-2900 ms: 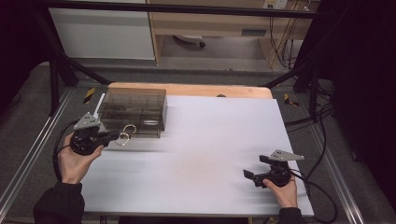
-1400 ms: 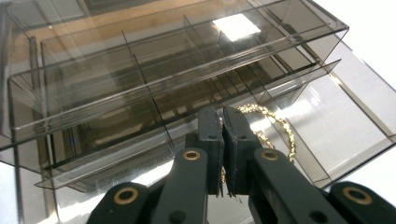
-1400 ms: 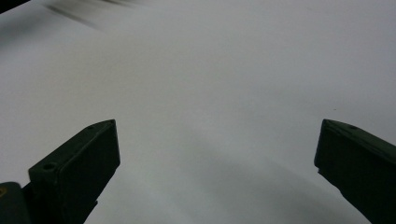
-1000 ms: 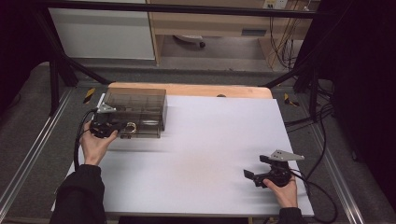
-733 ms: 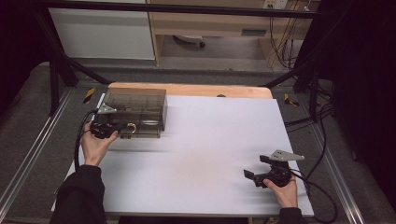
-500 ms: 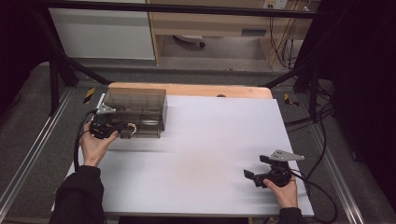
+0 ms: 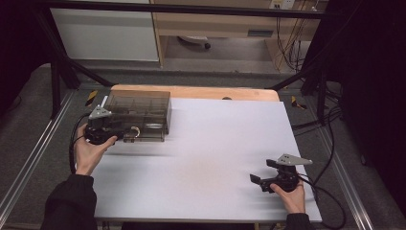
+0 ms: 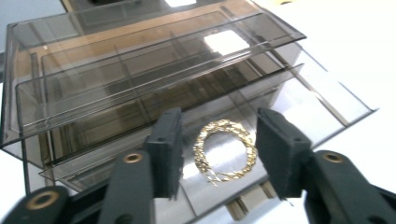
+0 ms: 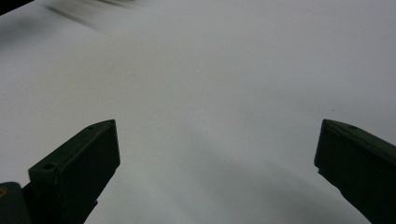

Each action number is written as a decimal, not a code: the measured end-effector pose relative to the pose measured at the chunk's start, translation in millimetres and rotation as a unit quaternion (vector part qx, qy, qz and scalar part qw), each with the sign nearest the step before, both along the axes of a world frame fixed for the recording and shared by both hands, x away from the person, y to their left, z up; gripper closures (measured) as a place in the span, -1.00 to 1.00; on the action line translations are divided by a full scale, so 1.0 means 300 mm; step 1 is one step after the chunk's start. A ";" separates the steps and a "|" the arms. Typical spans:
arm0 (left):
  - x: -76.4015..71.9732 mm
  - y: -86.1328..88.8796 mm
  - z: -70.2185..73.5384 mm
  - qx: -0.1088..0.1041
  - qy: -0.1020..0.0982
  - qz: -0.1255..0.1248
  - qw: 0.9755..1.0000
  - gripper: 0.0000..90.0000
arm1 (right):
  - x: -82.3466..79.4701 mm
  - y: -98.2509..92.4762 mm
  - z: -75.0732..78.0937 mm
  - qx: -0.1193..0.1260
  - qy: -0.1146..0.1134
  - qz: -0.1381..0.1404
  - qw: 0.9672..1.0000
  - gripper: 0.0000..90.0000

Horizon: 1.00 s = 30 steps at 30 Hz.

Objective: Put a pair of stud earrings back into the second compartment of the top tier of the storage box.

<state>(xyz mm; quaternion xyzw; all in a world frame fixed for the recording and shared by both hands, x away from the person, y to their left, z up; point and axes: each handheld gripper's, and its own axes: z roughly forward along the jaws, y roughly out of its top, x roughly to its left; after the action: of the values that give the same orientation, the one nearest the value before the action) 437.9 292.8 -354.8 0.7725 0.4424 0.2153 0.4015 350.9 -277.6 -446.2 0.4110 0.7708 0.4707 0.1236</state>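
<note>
No brand, label or writing can be read on anything here.

Just ahead of the left gripper (image 8: 215, 154) stands a smoky, see-through plastic drawer box (image 7: 139, 112) at the far left of the white surface (image 7: 215, 153). In the left gripper view its bottom drawer (image 8: 280, 121) is pulled out toward the gripper, while the drawers above it sit pushed in. Thin clear dividers split the drawers into compartments. On the floor of the open drawer lies a gold chain (image 8: 226, 149), coiled into a loose ring with its clasp end at the side nearest the gripper. The chain lies flat, so it has no clear long axis; the box's long side runs across the gripper's line of sight.

The left gripper's jaws stand apart, one on either side of the chain, reaching over the open drawer. Whether they touch the chain or the drawer floor cannot be told. In the high view the left gripper (image 7: 125, 136) is held by the left hand (image 7: 88, 148) right at the box's near face, with a glint of gold just beyond it.

The right gripper (image 7: 255, 180) sits well away from the box, low over the bare surface at its near right corner, held by the right hand (image 7: 292, 194). Its jaws are spread wide with nothing between them.
</note>
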 end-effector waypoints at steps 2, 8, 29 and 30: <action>-0.010 -0.002 0.004 -0.005 -0.004 -0.005 1.000 -0.03 | 0.000 0.000 0.000 0.000 0.001 0.000 1.000 -0.99; -0.045 -0.001 0.010 -0.005 -0.013 -0.014 1.000 -0.30 | -0.002 0.000 0.001 0.001 0.002 0.000 1.000 -0.99; -0.211 0.030 -0.076 -0.011 -0.028 -0.045 0.999 -0.78 | -0.002 0.001 0.000 0.002 0.002 0.001 1.000 -0.99; -0.217 0.029 -0.084 -0.011 -0.029 -0.046 0.998 -0.79 | -0.002 0.001 0.000 0.002 0.001 0.001 1.000 -0.99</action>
<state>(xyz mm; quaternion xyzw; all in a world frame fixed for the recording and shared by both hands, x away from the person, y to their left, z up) 372.8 301.6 -380.1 0.7812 0.3966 0.2136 0.4322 350.3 -277.2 -446.1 0.4114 0.7702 0.4721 0.1213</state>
